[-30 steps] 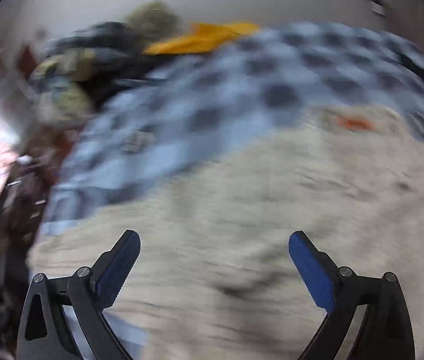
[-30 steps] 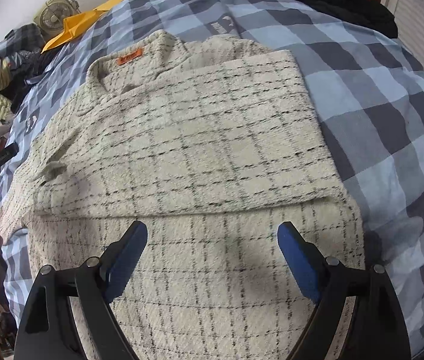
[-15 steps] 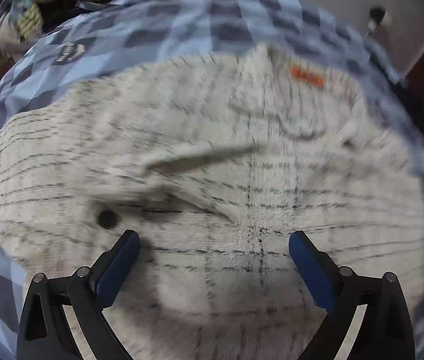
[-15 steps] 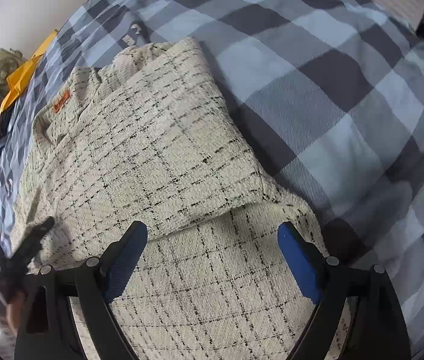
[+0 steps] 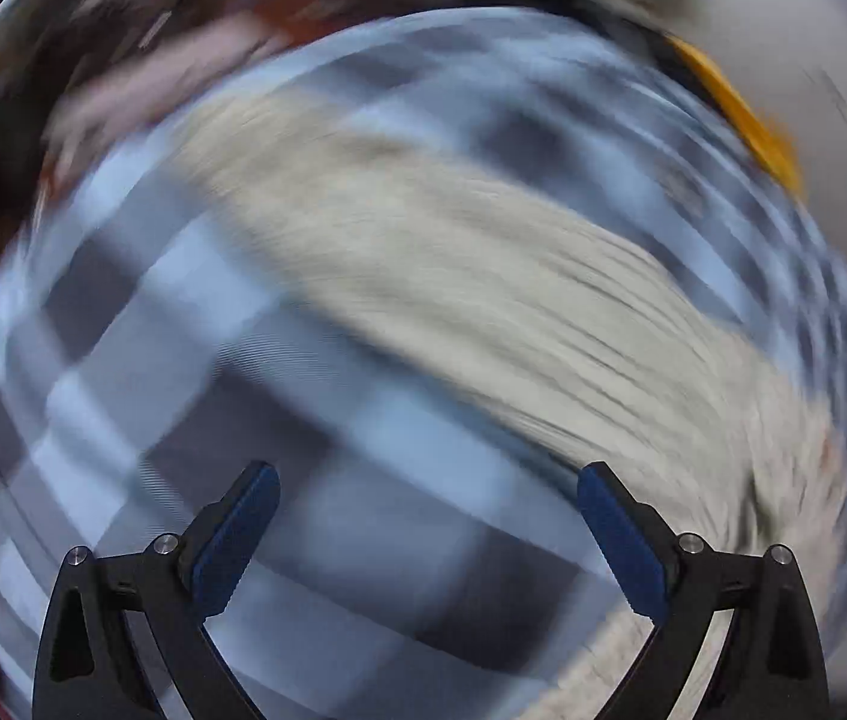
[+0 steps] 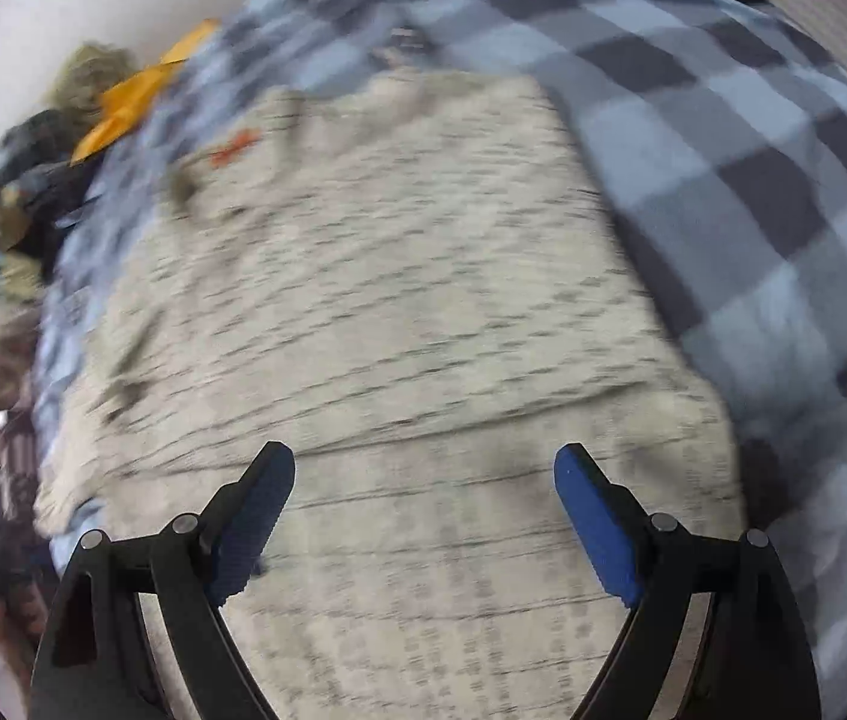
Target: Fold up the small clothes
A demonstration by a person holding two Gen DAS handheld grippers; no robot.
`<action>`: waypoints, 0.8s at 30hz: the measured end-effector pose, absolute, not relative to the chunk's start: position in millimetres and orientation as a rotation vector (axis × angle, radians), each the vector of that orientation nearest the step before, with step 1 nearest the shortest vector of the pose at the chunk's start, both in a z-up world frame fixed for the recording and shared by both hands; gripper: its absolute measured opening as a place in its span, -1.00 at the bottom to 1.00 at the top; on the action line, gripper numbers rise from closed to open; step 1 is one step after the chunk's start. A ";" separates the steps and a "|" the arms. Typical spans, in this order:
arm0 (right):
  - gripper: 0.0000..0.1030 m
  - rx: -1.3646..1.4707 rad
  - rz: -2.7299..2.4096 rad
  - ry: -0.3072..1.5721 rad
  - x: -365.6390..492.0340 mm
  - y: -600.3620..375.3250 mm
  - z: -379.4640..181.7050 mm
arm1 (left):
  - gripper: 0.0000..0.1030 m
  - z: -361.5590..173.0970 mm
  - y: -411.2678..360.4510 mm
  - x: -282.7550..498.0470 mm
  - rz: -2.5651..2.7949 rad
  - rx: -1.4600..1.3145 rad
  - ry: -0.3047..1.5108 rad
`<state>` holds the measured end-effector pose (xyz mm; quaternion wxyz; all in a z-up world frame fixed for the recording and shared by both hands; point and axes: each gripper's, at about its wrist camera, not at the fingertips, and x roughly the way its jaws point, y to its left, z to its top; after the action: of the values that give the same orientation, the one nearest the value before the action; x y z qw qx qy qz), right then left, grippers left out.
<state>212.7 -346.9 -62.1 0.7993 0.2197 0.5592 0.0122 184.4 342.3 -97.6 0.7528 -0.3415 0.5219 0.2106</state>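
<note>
Cream plaid jacket spread flat on checked bedspread, collar and orange label at far left; right side already turned inward, presumably to narrow it for folding. Right hand-held gripper above near hem, jaws apart, empty. Left hand-held gripper over bare bedspread beside jacket's left edge, jaws apart, empty; view blurred.

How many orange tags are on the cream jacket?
1. The orange tag sits near the collar of the cream jacket, upper left in the right wrist view. Others may be hidden in folds.
</note>
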 end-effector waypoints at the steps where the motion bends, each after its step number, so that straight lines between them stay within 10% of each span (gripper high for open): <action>1: 0.68 0.452 0.044 1.187 210.6 -340.8 -58.5 | 0.94 -107.5 366.8 175.7 0.488 -0.832 1.127; 17: 0.68 0.097 -0.017 1.233 210.7 -269.5 -75.8 | 0.69 -139.4 489.3 235.8 0.573 -0.887 1.051; 22: 0.68 0.056 -0.025 1.224 210.7 -264.9 -76.3 | -0.58 -141.5 483.6 257.7 0.624 -0.713 1.132; 24: 0.68 0.040 -0.025 1.216 210.6 -262.8 -74.8 | -0.67 -122.5 473.5 256.4 0.628 -0.647 1.059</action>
<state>210.6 -262.8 -74.8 0.8204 0.0189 0.5713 -0.0117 256.4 473.5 -122.5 0.7676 -0.2983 0.4880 0.2894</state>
